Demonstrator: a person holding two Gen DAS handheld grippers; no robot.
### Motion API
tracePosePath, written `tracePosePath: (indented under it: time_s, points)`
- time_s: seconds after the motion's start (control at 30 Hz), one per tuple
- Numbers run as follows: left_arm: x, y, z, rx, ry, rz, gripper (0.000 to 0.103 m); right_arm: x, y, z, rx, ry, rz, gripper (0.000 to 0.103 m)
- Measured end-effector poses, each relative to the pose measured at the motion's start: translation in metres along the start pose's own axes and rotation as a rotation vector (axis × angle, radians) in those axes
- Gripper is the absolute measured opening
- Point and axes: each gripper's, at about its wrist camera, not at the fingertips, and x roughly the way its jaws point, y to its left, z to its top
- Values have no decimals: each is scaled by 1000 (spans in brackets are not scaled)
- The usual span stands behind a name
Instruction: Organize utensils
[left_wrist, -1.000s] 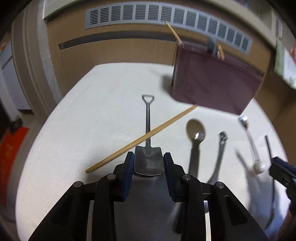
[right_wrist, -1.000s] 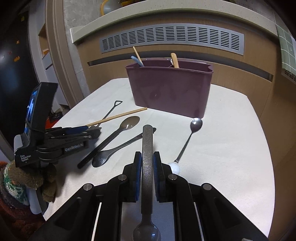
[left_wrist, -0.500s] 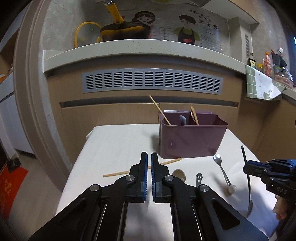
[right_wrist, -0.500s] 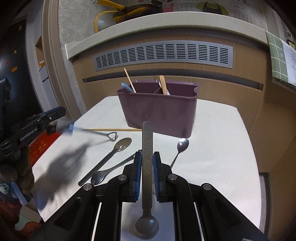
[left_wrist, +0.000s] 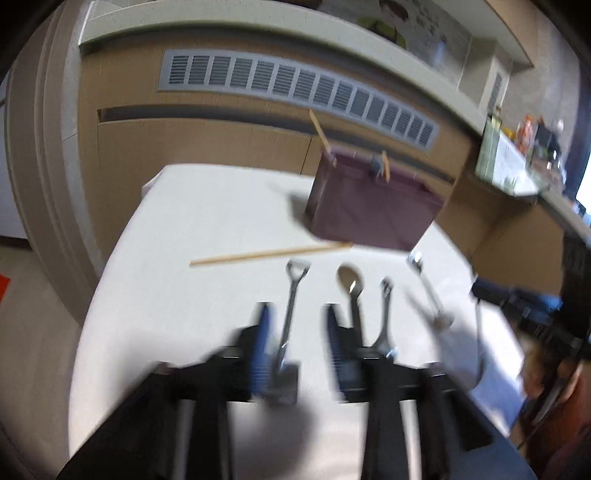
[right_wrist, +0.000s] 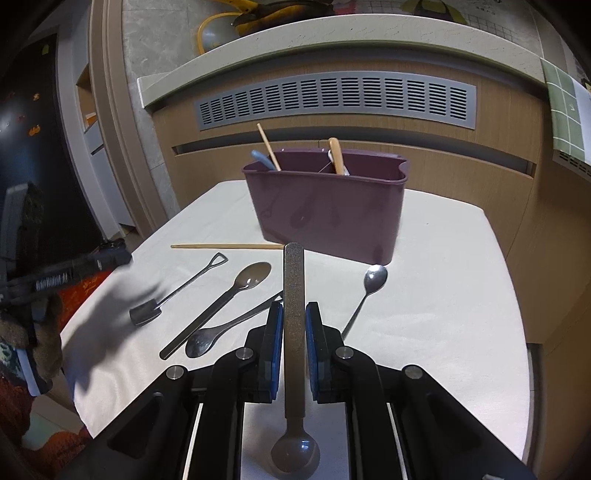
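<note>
Since a second ago the shovel spoon (right_wrist: 177, 293) has gone from the left gripper (left_wrist: 295, 334), now spread wide over it, back onto the table (right_wrist: 443, 295). Right gripper (right_wrist: 293, 325) clamps a dark spoon (right_wrist: 293, 332). Purple caddy (right_wrist: 325, 210) holds a few; five still out.

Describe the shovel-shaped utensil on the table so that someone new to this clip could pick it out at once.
Start at the purple caddy at the back of the white table; a single wooden chopstick lies just before it. The shovel spoon is the leftmost metal piece in the row nearer than that chopstick. Unlike the round-bowled spoons beside it, it has a squarish scoop and a triangular loop handle.
</note>
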Motion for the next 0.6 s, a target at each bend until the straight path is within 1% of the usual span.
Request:
tracePosePath:
  time_s: [0.07, 0.13, 0.2, 0.27, 0.3, 0.37, 0.43, 0.47, 0.5, 0.53, 0.57, 0.6]
  points:
    - [3, -4, -16, 40, 32, 36, 42, 0, 2, -3, -7, 5, 5, 11]
    - [9, -9, -28, 50, 70, 58, 42, 3, 3, -5, -8, 19, 9, 11]
    - [17, -14, -34, 55, 97, 70, 42, 6, 4, -6, -6, 34, 14, 11]
    - [22, -15, -32, 45, 93, 66, 42, 8, 5, -6, -8, 41, 14, 11]
    - [23, -17, -26, 44, 78, 63, 41, 8, 7, -6, -14, 41, 12, 11]
    - [24, -22, -13, 77, 65, 41, 42, 6, 9, -6, -27, 37, 5, 11]
    - [33, -32, 6, 155, 79, -5, 42, 8, 8, -6, -27, 43, 4, 11]
    - [44, -36, 18, 187, 105, -40, 41, 10, 8, -6, -22, 49, 5, 11]
    - [51, -37, 24, 197, 126, -58, 41, 11, 7, -5, -17, 51, 4, 11]
    - [66, -37, 34, 212, 169, -78, 41, 12, 6, -5, -14, 51, 3, 11]
    - [79, -37, 41, 229, 199, -69, 41, 12, 6, -5, -12, 50, 2, 11]
    - [89, -35, 44, 246, 223, -45, 41, 12, 7, -6, -13, 47, 1, 11]
